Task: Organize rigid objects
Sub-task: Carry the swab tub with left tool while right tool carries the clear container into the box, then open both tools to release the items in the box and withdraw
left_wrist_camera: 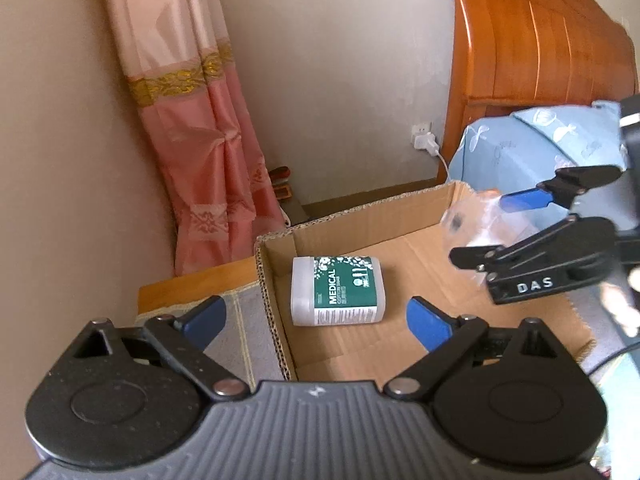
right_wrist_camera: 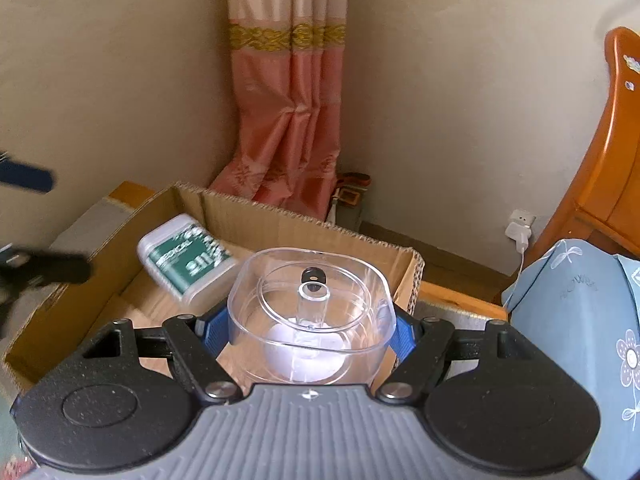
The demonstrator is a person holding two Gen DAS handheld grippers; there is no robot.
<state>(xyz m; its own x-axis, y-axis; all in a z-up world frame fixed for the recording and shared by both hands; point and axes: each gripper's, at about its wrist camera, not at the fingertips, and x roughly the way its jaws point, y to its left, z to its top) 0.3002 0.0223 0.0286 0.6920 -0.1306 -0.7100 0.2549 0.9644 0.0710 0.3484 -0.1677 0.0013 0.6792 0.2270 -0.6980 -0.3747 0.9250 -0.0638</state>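
A cardboard box point(left_wrist_camera: 276, 320) sits open on a low table; it also shows in the right wrist view point(right_wrist_camera: 280, 224). A white and green "MEDICAL" tub point(left_wrist_camera: 338, 291) lies on its side on the box floor, seen too in the right wrist view point(right_wrist_camera: 186, 258). My left gripper point(left_wrist_camera: 316, 318) is open and empty, just in front of the tub over the box's near edge. My right gripper point(right_wrist_camera: 312, 330) is shut on a clear plastic container point(right_wrist_camera: 312, 308) and holds it above the box; both show in the left wrist view at right, the gripper point(left_wrist_camera: 486, 230) and the container point(left_wrist_camera: 476, 220).
A pink curtain point(right_wrist_camera: 288, 100) hangs in the corner behind the box. A wooden headboard point(left_wrist_camera: 540, 40) and a blue flowered pillow point(left_wrist_camera: 532, 148) are at the right. A wall socket with a white charger point(left_wrist_camera: 424, 140) is low on the wall. A grey cloth point(left_wrist_camera: 240, 328) covers the table left of the box.
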